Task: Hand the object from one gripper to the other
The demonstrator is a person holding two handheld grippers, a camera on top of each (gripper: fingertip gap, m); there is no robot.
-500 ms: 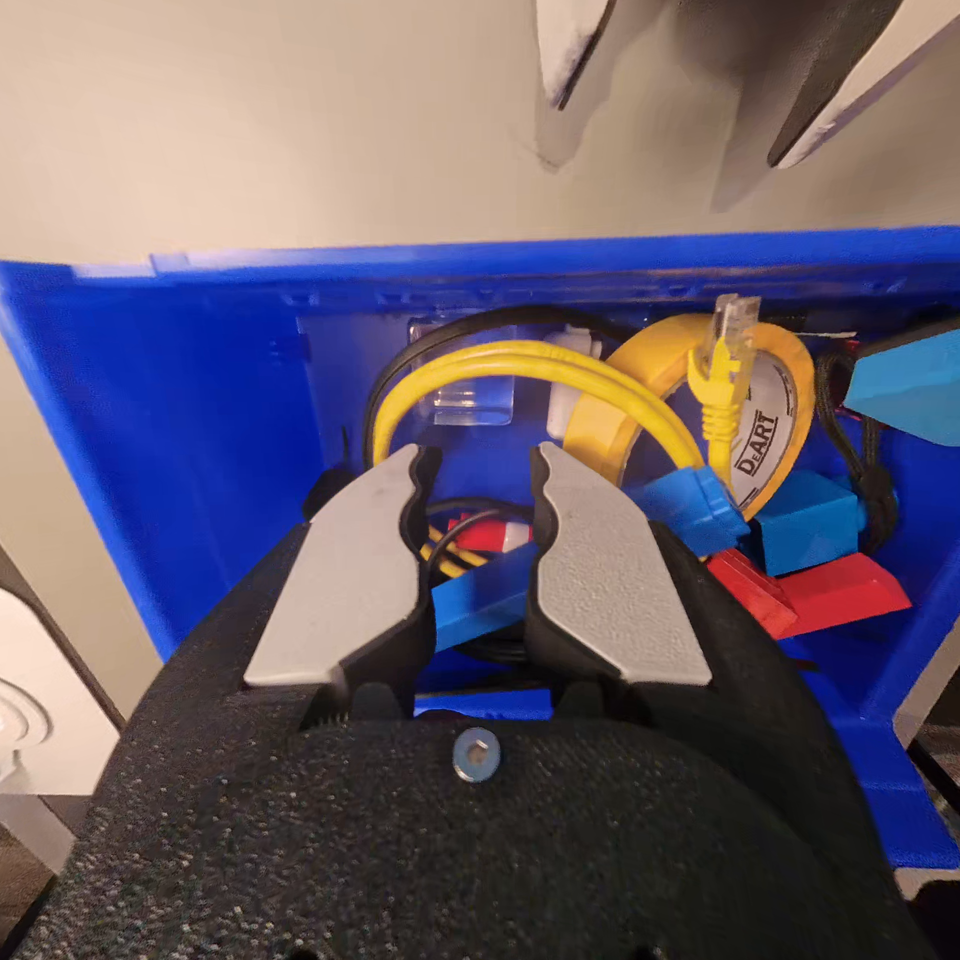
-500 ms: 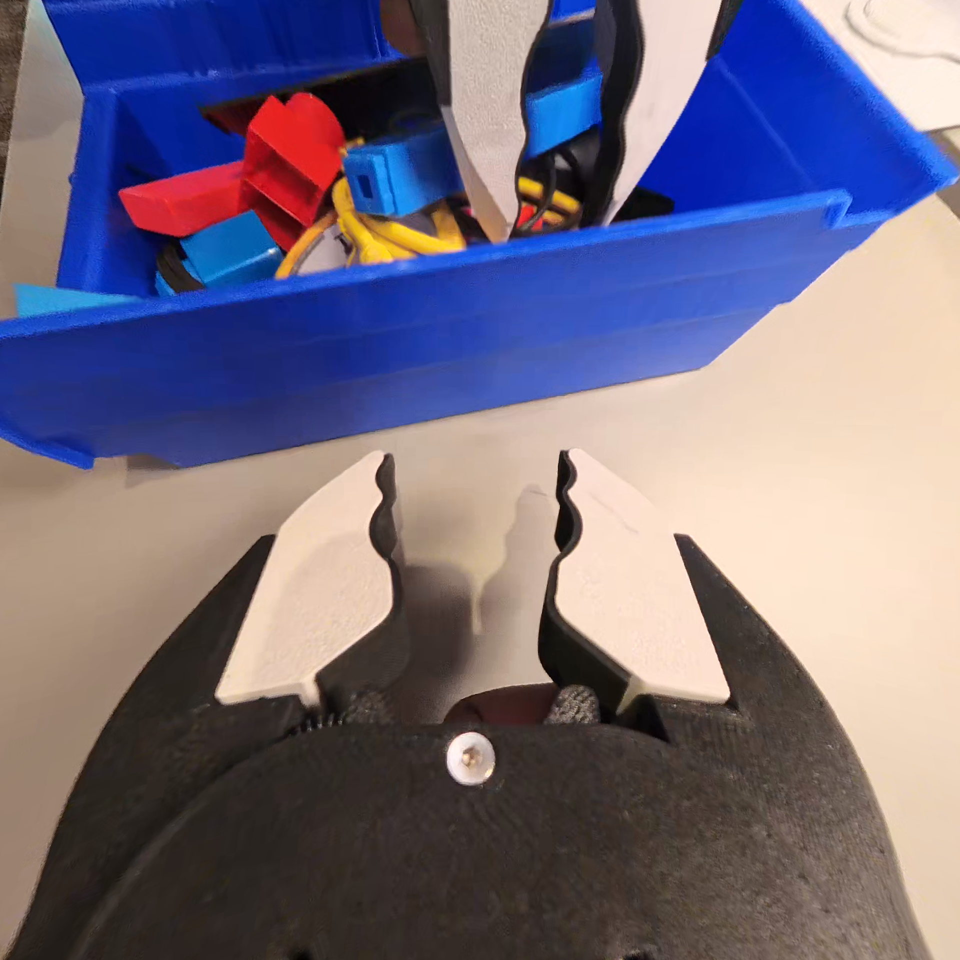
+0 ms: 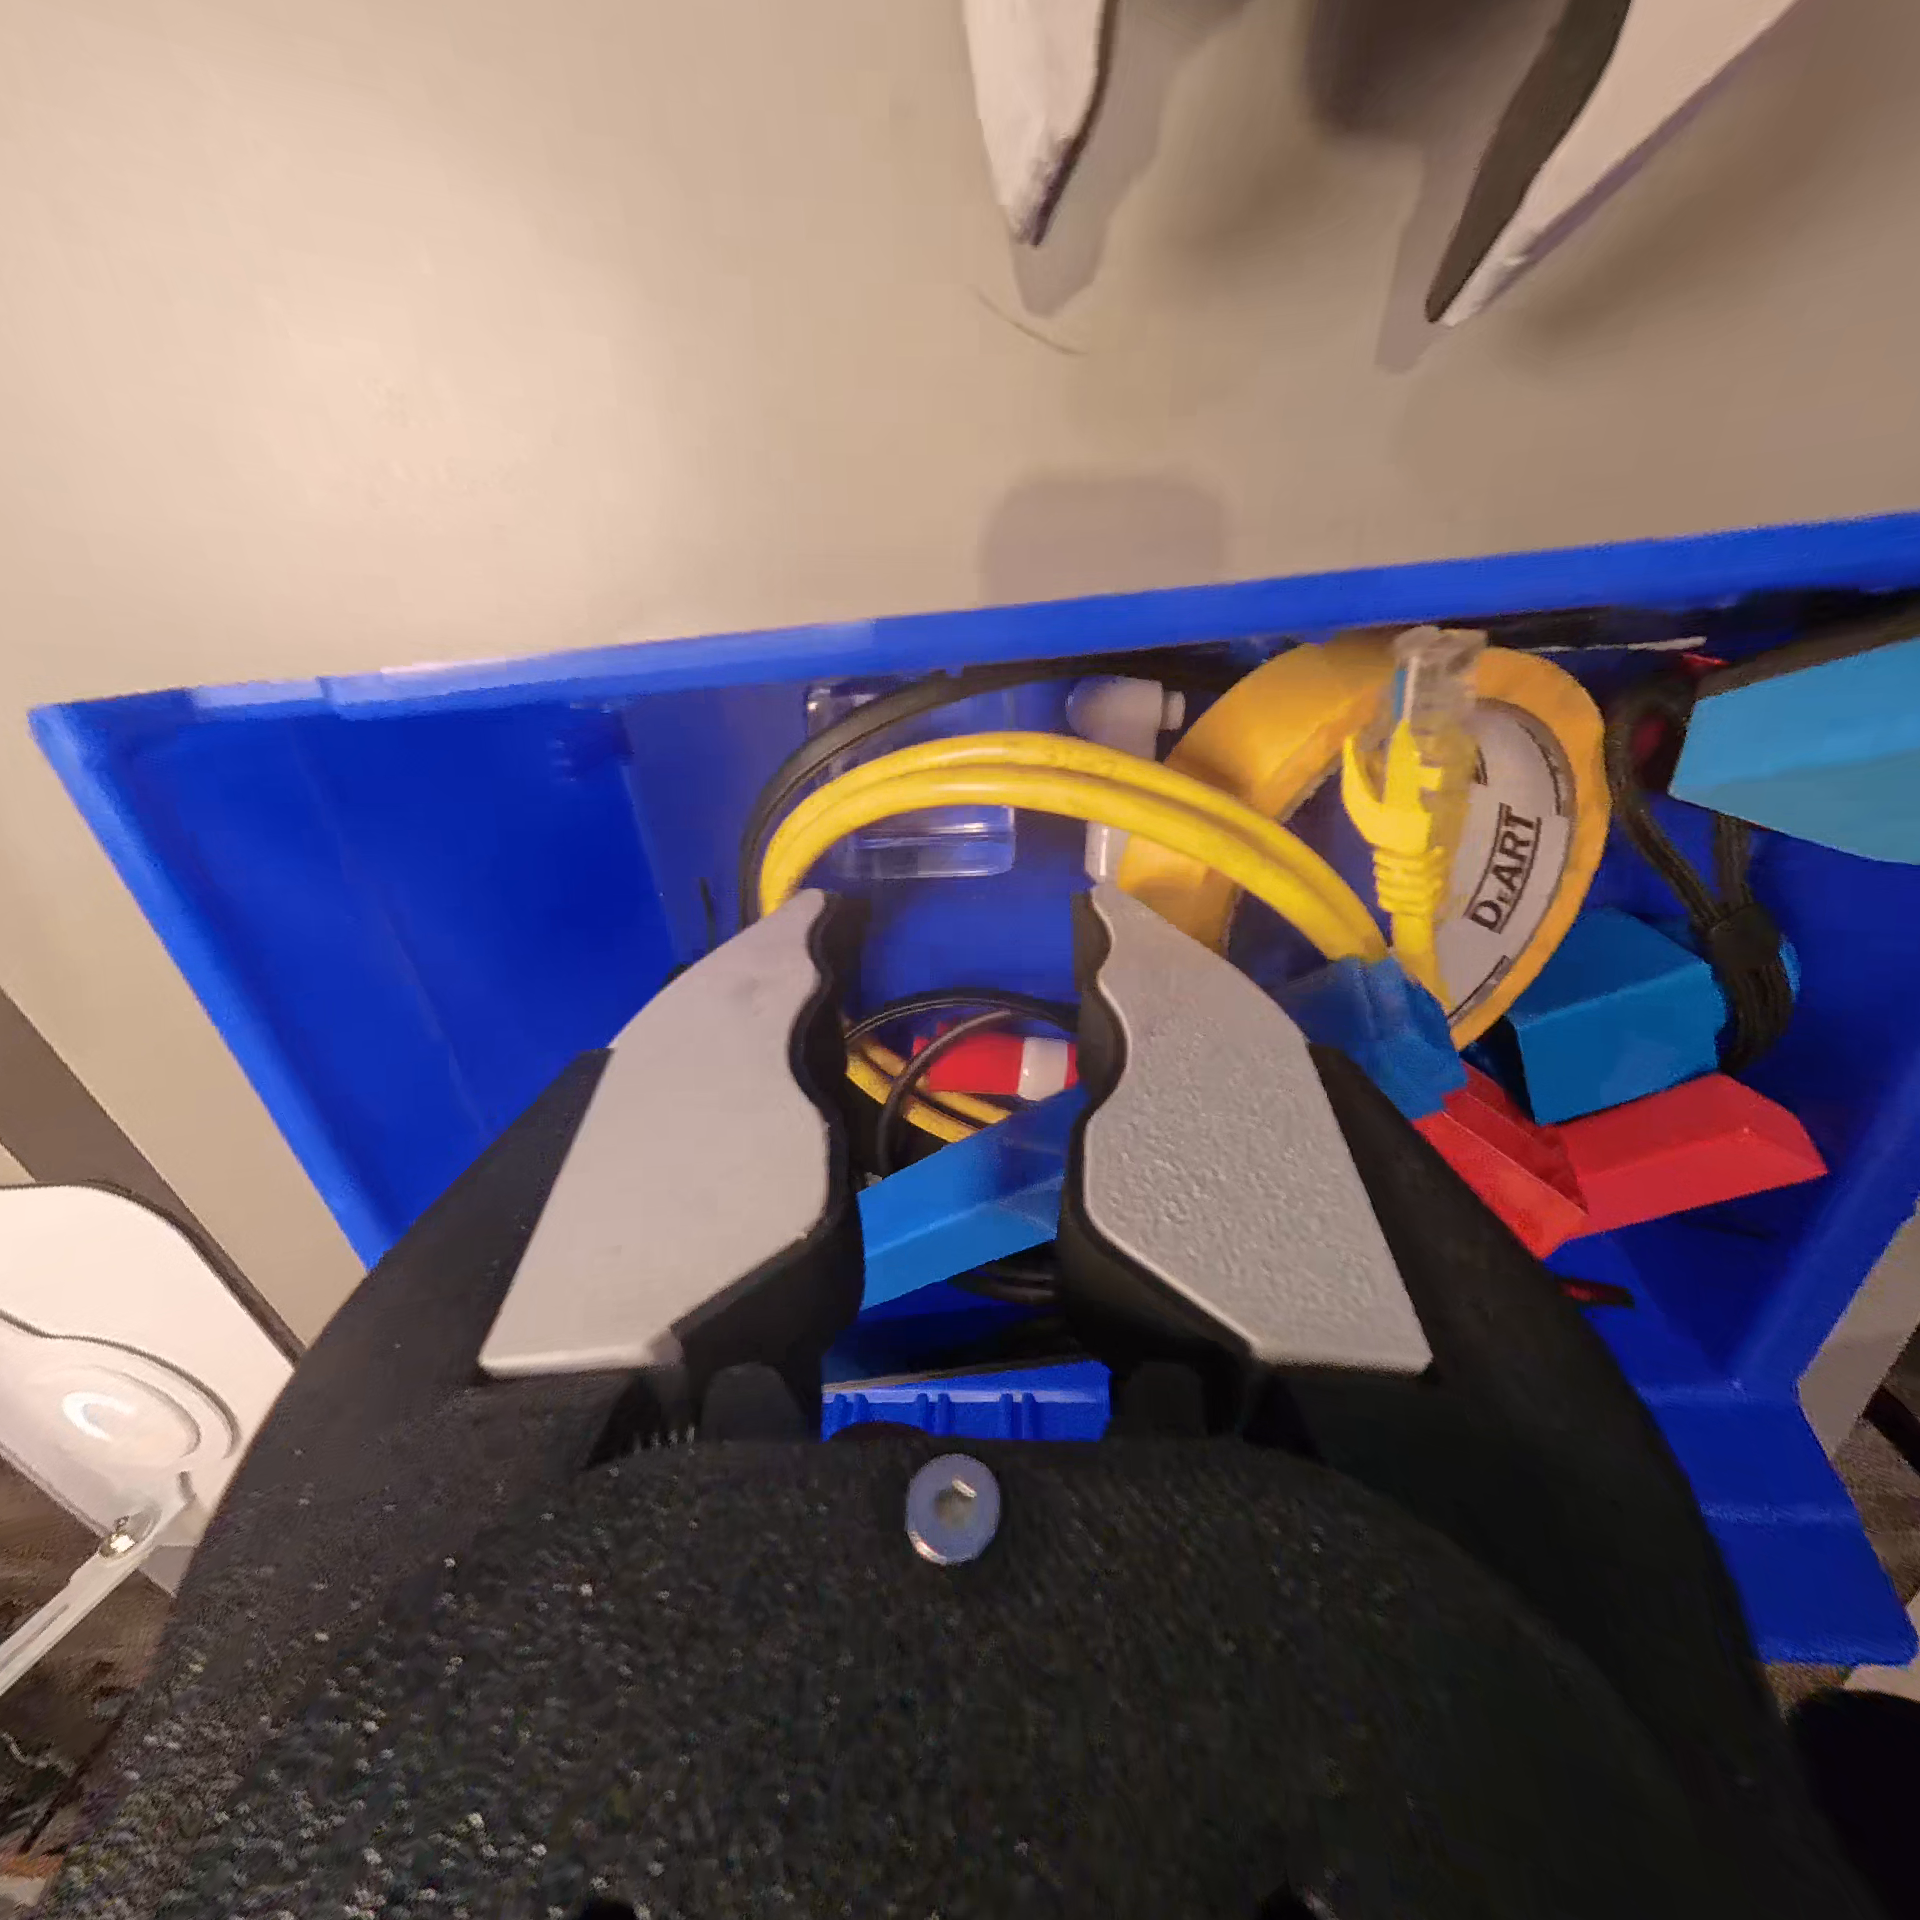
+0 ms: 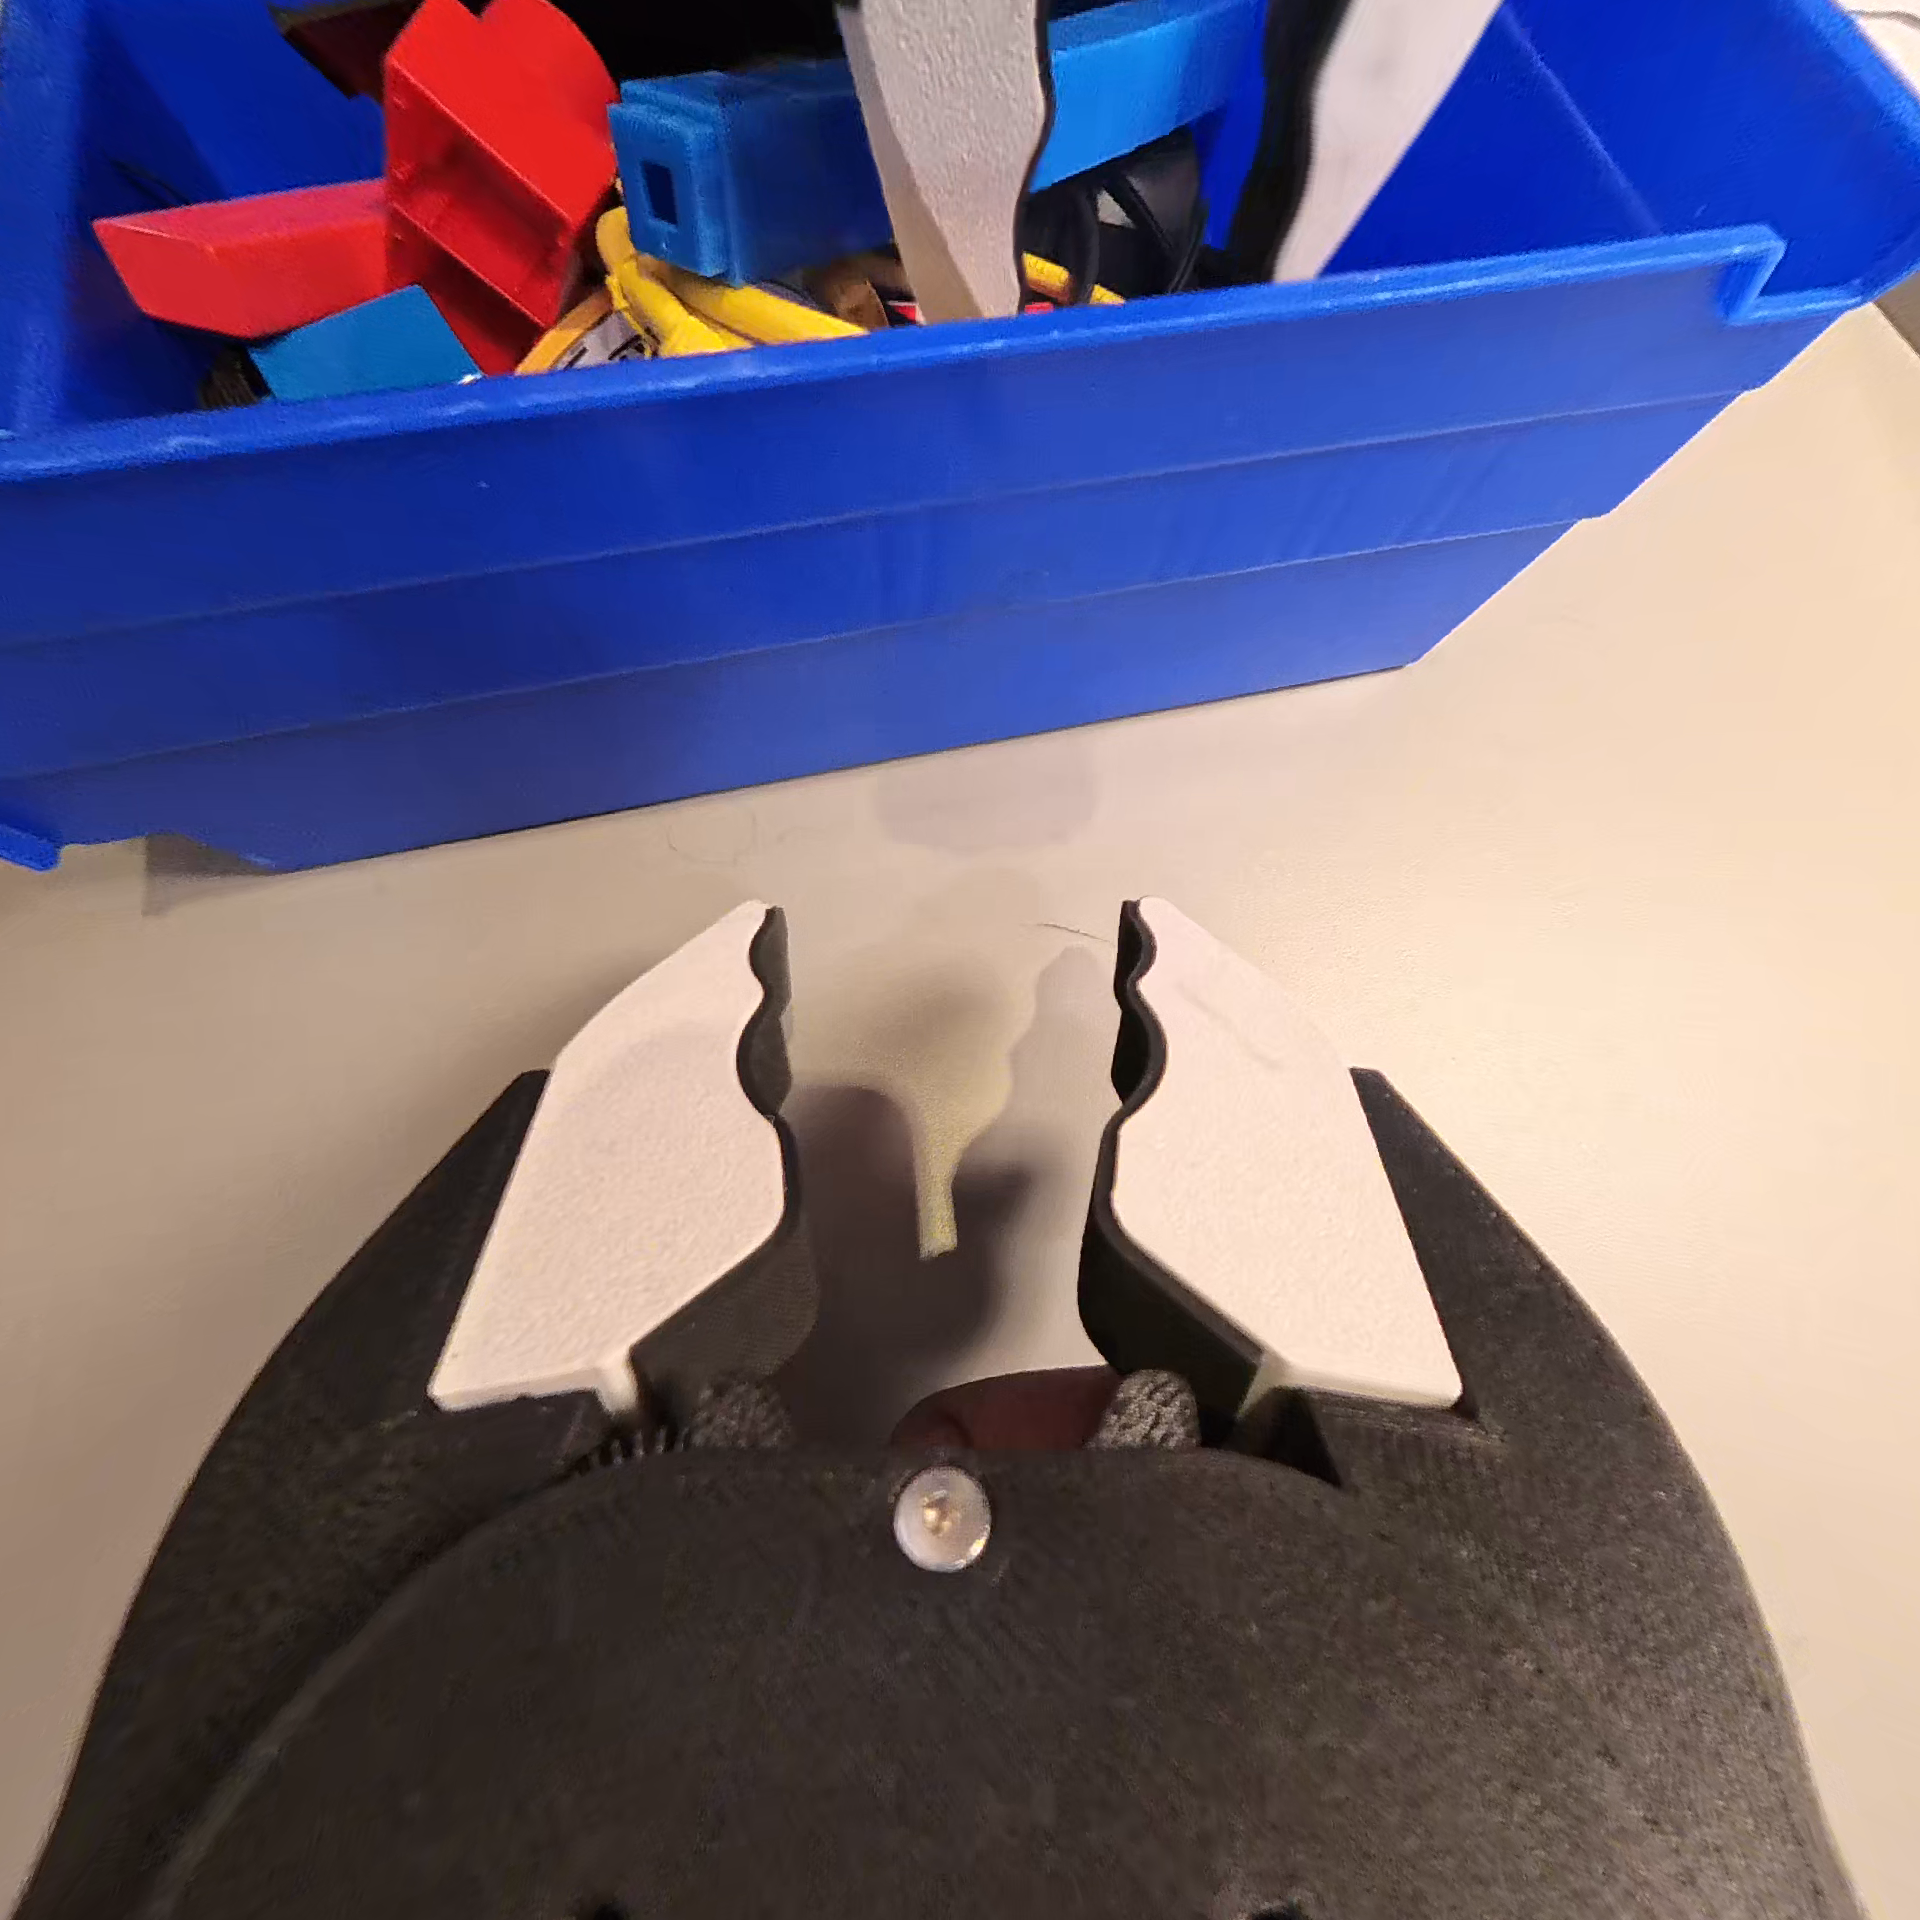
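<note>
Fingers of the left gripper (image 3: 961,935) reach down into the blue bin (image 3: 436,935), spread apart, with a blue bar (image 3: 966,1195) lying across the gap between them; whether they press on it cannot be told. Beyond the bar in the bin lie a yellow cable (image 3: 1039,769), a roll of yellow tape (image 3: 1299,748) and red blocks (image 3: 1662,1153). Outside the bin's far wall, the right gripper (image 4: 951,925) hangs over the beige table (image 4: 1558,935), fingers parted and holding nothing.
</note>
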